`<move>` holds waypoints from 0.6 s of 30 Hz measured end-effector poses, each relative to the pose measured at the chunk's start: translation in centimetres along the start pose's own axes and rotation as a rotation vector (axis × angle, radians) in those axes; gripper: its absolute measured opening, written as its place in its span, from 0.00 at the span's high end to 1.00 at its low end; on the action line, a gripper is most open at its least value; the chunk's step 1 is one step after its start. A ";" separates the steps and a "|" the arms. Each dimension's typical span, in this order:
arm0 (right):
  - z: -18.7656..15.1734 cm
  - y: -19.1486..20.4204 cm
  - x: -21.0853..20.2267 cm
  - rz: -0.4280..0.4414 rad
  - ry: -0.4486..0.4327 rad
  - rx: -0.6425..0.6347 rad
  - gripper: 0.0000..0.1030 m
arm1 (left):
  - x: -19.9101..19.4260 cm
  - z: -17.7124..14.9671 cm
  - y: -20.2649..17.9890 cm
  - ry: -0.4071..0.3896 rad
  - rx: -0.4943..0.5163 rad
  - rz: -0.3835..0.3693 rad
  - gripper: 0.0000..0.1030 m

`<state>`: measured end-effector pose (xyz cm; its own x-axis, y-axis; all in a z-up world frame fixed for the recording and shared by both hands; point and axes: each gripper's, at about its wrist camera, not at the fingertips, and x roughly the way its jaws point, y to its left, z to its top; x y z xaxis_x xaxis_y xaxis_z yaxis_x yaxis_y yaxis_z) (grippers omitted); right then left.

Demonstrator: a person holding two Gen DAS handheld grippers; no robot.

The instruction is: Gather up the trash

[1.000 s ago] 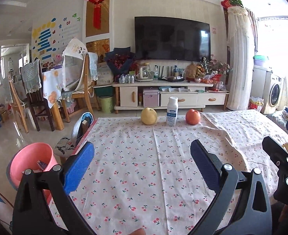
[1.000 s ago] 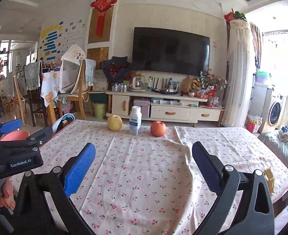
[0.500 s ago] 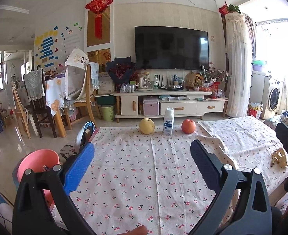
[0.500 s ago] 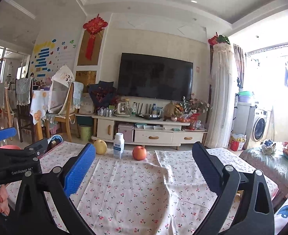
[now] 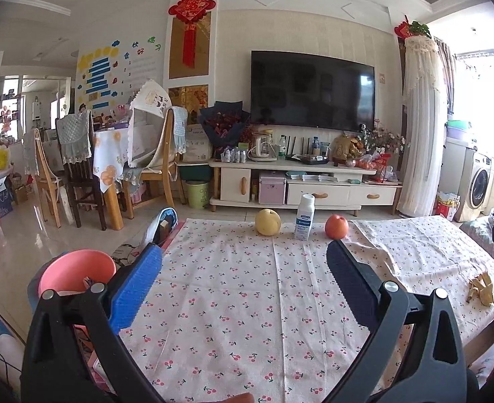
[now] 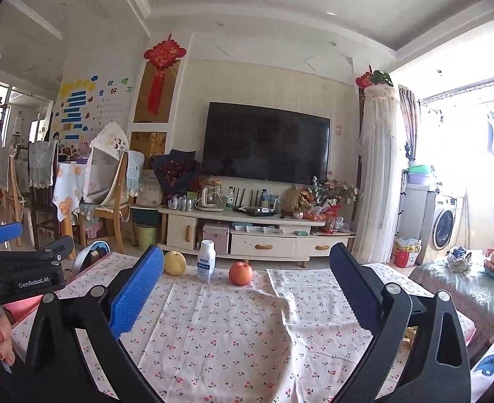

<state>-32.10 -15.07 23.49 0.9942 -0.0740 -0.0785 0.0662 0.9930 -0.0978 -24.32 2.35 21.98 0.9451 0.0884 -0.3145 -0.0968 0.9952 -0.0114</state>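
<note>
So we're hovering both grippers over the table with the cherry-print tablecloth [image 5: 233, 288], nothing picked up yet. The left gripper [image 5: 243, 278] is spread wide with nothing between its pads, and the right gripper [image 6: 247, 282] is likewise gaping and empty, so our guess is we're just lining up before going for the trash.

The trash itself looks like that crumpled yellowish scrap, maybe a peel or wrapper [image 5: 480, 290], sitting near the table's right edge. We're only seeing it properly in the left wrist view; in the right wrist view it's mostly tucked behind the right finger, just a sliver showing. The pink bin [image 5: 77, 273] is standing on the floor just off the table's left side, probably parked there so we can drop stuff straight over the edge. The right view is only catching a pink strip of it under the other gripper.

The pear [image 5: 268, 222], the white bottle [image 5: 304, 216] and the apple [image 5: 336, 226] are lined up along the far edge, apart from each other, and don't look like trash to us. The right view is also showing a hand [image 6: 1, 339] gripping the left tool.
</note>
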 end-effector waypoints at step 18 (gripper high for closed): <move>-1.0 1.2 1.1 0.035 -0.004 0.003 0.05 | 2.1 -1.0 0.3 0.025 0.005 0.019 0.04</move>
<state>-31.04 -14.08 22.32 0.9962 -0.0389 -0.0776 0.0317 0.9953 -0.0916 -22.64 2.76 20.37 0.9351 0.1059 -0.3383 -0.1128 0.9936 -0.0008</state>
